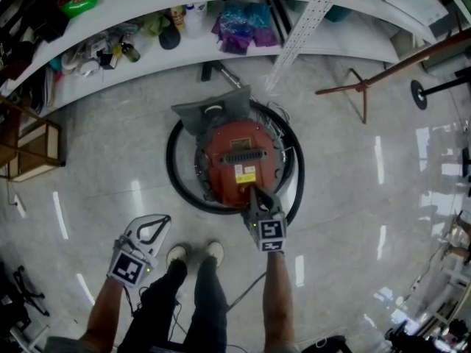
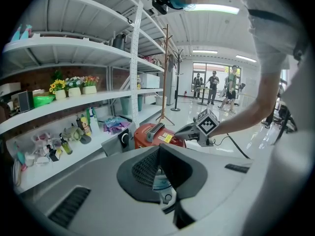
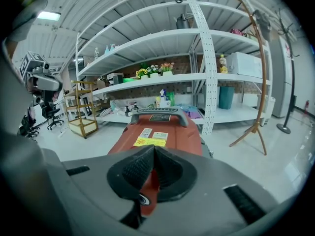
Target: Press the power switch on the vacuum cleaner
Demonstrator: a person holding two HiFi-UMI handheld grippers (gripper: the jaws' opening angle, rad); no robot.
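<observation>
The red vacuum cleaner sits on the floor in front of me, with a black handle on top and a yellow label. My right gripper is shut and its tips rest on the near end of the red body. Whatever lies under the tips is hidden, and I cannot make out the switch. In the right gripper view the shut jaws of the right gripper meet over red plastic. My left gripper hangs shut and empty near my feet, well left of the vacuum.
A black hose coils round the vacuum, and a grey floor head lies at its far side. White shelving with bottles and bags runs behind. A wooden coat stand lies to the right, a wooden cart to the left.
</observation>
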